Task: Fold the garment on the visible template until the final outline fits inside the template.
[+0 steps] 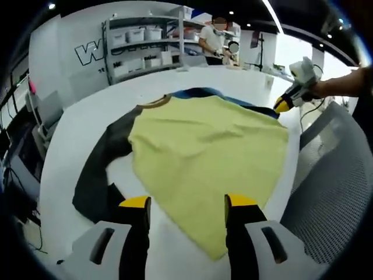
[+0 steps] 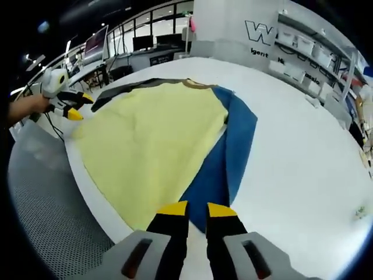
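A yellow garment [image 1: 204,151] with a dark grey sleeve [image 1: 102,169] and a brown collar [image 1: 156,103] lies flat on the white table [image 1: 76,128]. A blue template [image 1: 201,92] peeks out under its far edge. My left gripper [image 1: 187,203] is open just over the garment's near hem, nothing between its jaws. In the right gripper view the yellow garment [image 2: 145,140] covers most of the blue template [image 2: 236,140]. My right gripper [image 2: 196,210] has its jaws nearly together over the template's near edge, holding nothing. Each gripper also shows in the other's view: right gripper [image 1: 285,104], left gripper [image 2: 78,106].
A grey mesh chair [image 1: 338,192] [image 2: 46,192] stands against the table's edge beside the garment. Shelves with white bins [image 1: 145,46] and a person [image 1: 210,41] are behind the table. Bare white table [image 2: 303,146] stretches past the template. Monitors [image 2: 96,44] sit at the back.
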The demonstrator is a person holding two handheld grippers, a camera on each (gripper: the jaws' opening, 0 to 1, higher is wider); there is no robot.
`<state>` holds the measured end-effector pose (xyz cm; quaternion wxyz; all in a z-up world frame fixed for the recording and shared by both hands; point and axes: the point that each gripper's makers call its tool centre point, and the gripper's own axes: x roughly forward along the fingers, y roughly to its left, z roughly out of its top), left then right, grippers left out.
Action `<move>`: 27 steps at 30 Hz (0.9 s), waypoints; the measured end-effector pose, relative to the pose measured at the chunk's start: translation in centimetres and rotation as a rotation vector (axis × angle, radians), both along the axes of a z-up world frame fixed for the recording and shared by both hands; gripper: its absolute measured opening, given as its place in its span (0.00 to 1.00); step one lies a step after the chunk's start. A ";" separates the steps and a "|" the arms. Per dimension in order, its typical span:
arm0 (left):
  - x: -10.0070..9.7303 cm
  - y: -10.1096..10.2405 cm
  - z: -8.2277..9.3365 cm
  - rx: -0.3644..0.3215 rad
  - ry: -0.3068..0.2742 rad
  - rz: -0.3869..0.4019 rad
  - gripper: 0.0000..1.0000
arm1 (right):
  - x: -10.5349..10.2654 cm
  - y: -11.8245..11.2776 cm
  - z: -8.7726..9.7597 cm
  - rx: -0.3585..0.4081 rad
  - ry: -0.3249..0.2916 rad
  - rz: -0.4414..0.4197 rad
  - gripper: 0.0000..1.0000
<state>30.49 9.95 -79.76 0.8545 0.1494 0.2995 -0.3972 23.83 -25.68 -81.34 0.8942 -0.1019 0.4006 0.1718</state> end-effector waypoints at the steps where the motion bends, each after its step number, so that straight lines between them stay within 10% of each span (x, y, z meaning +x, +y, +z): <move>1: 0.0 0.1 0.1 -0.001 -0.002 0.002 0.52 | 0.2 -0.3 0.1 -0.008 -0.012 -0.005 0.07; 13: 1.0 1.8 1.8 -0.034 -0.040 0.065 0.59 | 0.1 -3.3 -1.3 -0.113 -0.009 -0.057 0.14; 27: 0.8 1.7 1.6 -0.022 -0.043 0.064 0.58 | 0.5 -4.3 -1.4 -0.071 0.018 -0.122 0.00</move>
